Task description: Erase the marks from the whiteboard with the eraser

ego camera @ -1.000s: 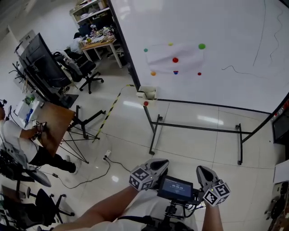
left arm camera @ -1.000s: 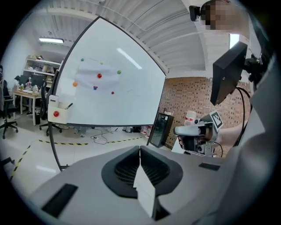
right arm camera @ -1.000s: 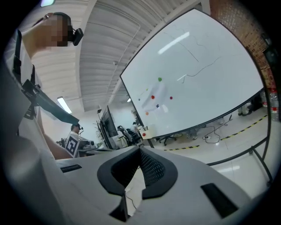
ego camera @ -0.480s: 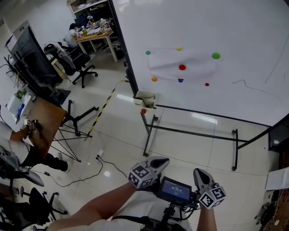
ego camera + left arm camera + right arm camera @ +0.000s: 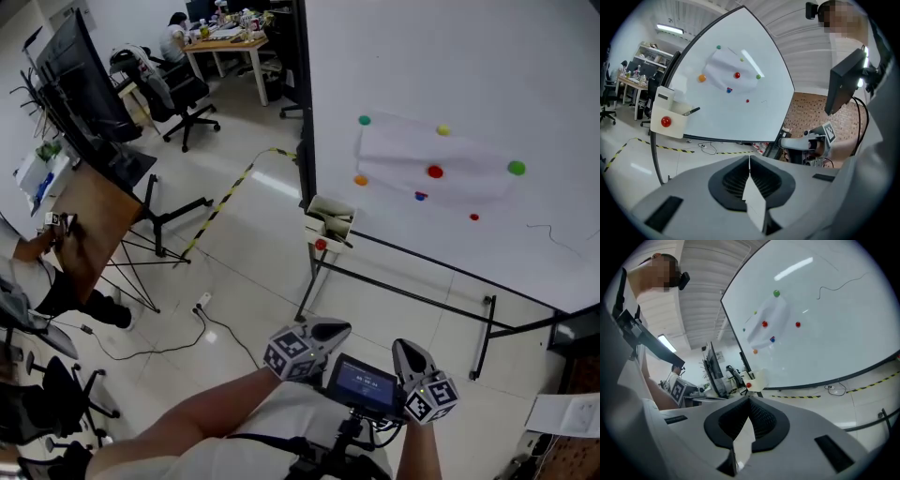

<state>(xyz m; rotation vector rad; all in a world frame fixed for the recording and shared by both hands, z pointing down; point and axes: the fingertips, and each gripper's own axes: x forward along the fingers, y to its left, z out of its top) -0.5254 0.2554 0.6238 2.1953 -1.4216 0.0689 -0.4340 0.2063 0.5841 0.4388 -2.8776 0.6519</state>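
Left gripper (image 5: 749, 158) and right gripper (image 5: 750, 399), both closed and empty, are well apart from the whiteboard (image 5: 450, 56), whose lower-left corner box (image 5: 328, 223) likely holds the light, soft eraser; pinch its stiff sides.

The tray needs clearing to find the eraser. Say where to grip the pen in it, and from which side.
Probably grip the pen by its free end, which slants out over the rim of the tray; the rest sits inside. Come from the front, since the board backs it.
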